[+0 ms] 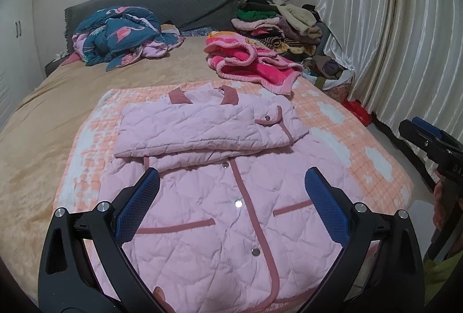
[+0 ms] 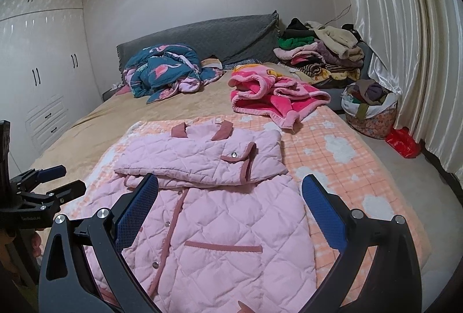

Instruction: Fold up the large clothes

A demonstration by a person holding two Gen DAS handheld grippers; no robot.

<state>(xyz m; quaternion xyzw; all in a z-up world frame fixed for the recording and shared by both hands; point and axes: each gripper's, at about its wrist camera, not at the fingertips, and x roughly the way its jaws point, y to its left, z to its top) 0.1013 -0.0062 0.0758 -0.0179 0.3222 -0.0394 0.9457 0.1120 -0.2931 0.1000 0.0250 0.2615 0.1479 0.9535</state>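
A pale pink quilted jacket (image 1: 217, 214) (image 2: 225, 220) with darker pink trim lies front up on an orange-and-white checked blanket (image 1: 332, 122) (image 2: 332, 165) on the bed. Both sleeves (image 1: 188, 127) (image 2: 196, 156) lie folded across its chest. My left gripper (image 1: 231, 177) is open over the jacket's lower half, holding nothing; in the right wrist view the left gripper (image 2: 72, 176) shows at the left edge. My right gripper (image 2: 230, 182) is also open and empty above the jacket's right side. In the left wrist view the right gripper (image 1: 412, 123) sits at the right edge.
Further up the bed lie a bright pink fleece (image 1: 251, 61) (image 2: 275, 93) and a teal flamingo quilt (image 1: 121, 35) (image 2: 162, 69). Stacked clothes (image 2: 321, 52) sit by the grey headboard (image 2: 202, 38). Right of the bed stand a basket (image 2: 370, 110), a red bag (image 2: 403, 140) and curtains (image 2: 405, 38); wardrobes (image 2: 37, 67) stand left.
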